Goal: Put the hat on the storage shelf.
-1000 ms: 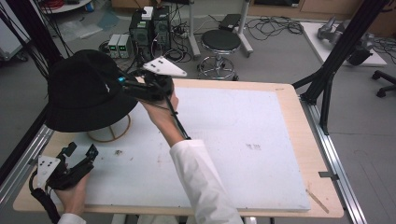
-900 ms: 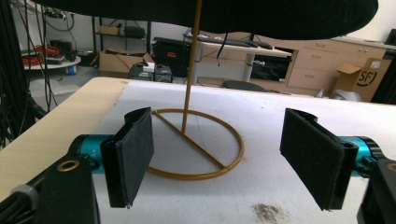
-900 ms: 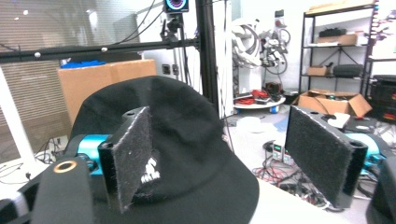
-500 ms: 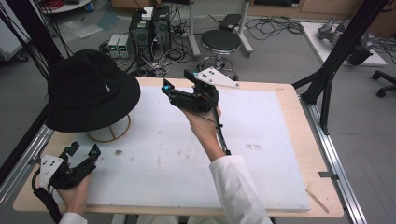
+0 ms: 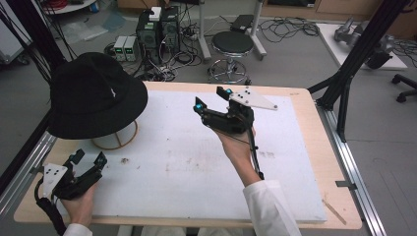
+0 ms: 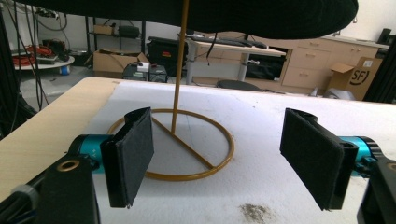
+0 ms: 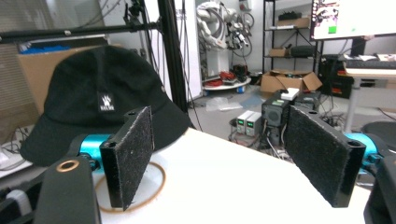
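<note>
1. Since a second ago the right gripper [image 5: 212, 99] has left the black hat [image 5: 96, 96] and swung back over the middle of the white mat [image 5: 196, 167]; the hat stays on its stand and the left gripper [image 5: 88, 158] has hardly shifted.

2. High view: the hat sits on the gold wire stand [image 5: 115, 140] at the table's far left corner, its brim overhanging the ring base. The right gripper is held up above the mat, jaws spread and empty, well apart from the hat. The left gripper rests low at the near left corner, jaws apart, nothing between them.

3. Left gripper view: both black pads [image 6: 133, 154] stand wide apart with bare mat between them. Beyond them the stand's ring [image 6: 187, 175] lies on the mat, its upright rod rising into the hat brim [image 6: 233, 16] overhead.

4. Right gripper view: the pads [image 7: 133, 154] are parted and hold nothing. The hat [image 7: 102, 102], white logo facing the camera, sits beyond the left pad, the stand's ring [image 7: 156, 189] showing under the brim.
</note>
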`<state>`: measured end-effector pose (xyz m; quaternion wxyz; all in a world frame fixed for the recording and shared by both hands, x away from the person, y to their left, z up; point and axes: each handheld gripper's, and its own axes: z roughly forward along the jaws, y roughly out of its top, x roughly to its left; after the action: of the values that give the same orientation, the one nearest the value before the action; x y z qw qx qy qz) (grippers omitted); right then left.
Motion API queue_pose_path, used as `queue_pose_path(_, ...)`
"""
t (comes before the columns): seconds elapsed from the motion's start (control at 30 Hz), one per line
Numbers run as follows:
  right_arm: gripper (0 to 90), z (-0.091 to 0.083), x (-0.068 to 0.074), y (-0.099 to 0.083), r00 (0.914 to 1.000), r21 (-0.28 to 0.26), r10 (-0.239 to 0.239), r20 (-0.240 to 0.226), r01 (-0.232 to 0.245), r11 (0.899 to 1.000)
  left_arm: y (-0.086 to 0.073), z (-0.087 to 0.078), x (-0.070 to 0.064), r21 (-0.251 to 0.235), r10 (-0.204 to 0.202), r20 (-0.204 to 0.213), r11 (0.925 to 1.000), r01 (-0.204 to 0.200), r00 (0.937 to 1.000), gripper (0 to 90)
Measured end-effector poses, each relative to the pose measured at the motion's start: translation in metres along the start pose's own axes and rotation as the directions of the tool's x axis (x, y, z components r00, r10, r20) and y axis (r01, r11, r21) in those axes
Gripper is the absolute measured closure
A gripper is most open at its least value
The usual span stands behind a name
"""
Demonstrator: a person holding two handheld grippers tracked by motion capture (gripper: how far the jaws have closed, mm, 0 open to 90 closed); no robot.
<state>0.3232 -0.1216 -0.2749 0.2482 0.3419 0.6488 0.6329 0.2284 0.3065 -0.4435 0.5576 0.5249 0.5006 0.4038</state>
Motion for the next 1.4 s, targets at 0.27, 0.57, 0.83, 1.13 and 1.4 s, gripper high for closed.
queue_pose_path(0.27,23.0,-0.026,-0.015,-0.021,0.9984,0.034,0.029,0.048,-0.031,0.999,-0.001,0.003,-0.001,0.004,-0.009,0.012,1.0000,0.009,0.9999,26.1)
queue_pose_path(0.57,22.8,-0.052,-0.035,-0.044,0.9926,0.037,0.050,0.111,-0.054,0.998,0.000,0.002,-0.002,0.000,-0.007,0.013,1.0000,0.007,0.9999,26.1)
queue_pose_path(0.83,22.4,-0.068,-0.052,-0.063,0.9829,0.024,0.081,0.166,-0.086,0.996,0.000,0.003,-0.003,-0.003,-0.012,0.024,0.9999,0.012,0.9996,26.1)
queue_pose_path(1.13,22.3,-0.095,-0.069,-0.082,0.9659,0.034,0.116,0.231,-0.127,0.991,0.001,0.003,-0.004,-0.004,-0.009,0.031,1.0000,0.009,0.9995,26.1)
queue_pose_path(1.4,22.1,-0.114,-0.082,-0.106,0.9484,0.052,0.163,0.272,-0.183,0.982,0.000,0.004,-0.004,0.001,-0.012,0.028,0.9999,0.012,0.9995,26.1)
